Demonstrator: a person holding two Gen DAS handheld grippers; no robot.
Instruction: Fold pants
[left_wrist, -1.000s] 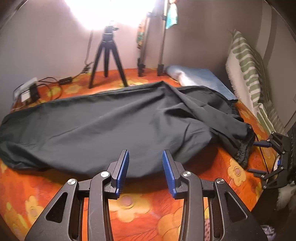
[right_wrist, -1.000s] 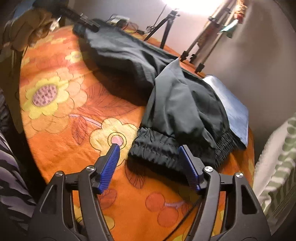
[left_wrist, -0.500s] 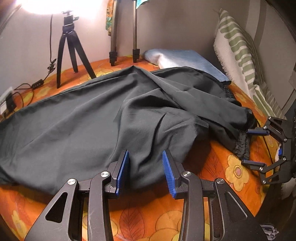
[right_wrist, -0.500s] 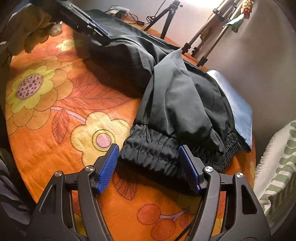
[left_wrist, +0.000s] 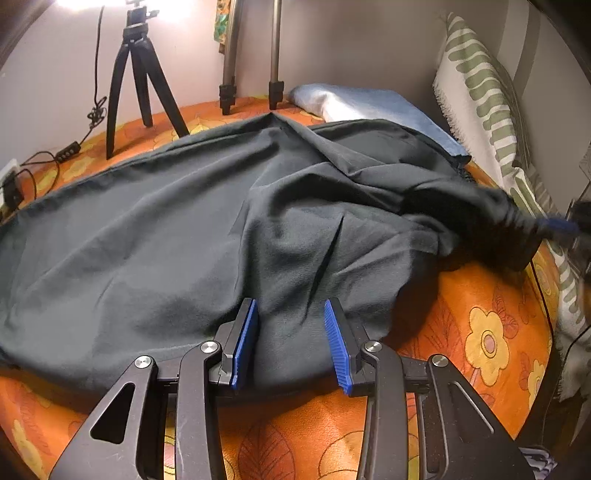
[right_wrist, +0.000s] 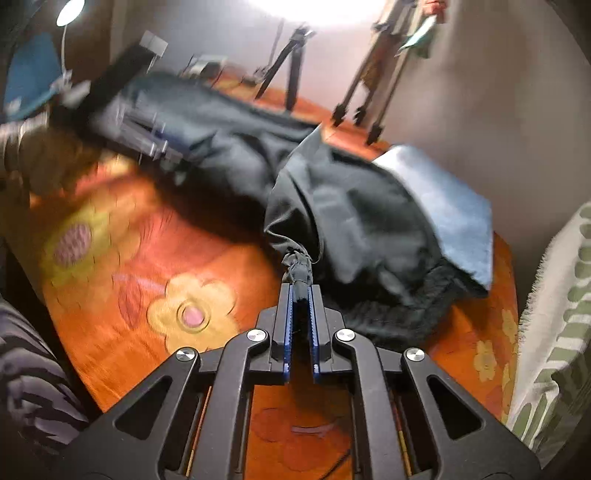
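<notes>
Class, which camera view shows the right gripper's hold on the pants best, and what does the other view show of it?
The right wrist view: the right gripper has just closed, its jaws shut on a bunched bit of the pants, sharp and centred. The left wrist view shows it only as a blurred blue tip at the right edge, fabric stretched toward it.

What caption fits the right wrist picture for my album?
Right gripper pinching the black pants on an orange flowered bedspread.
</notes>
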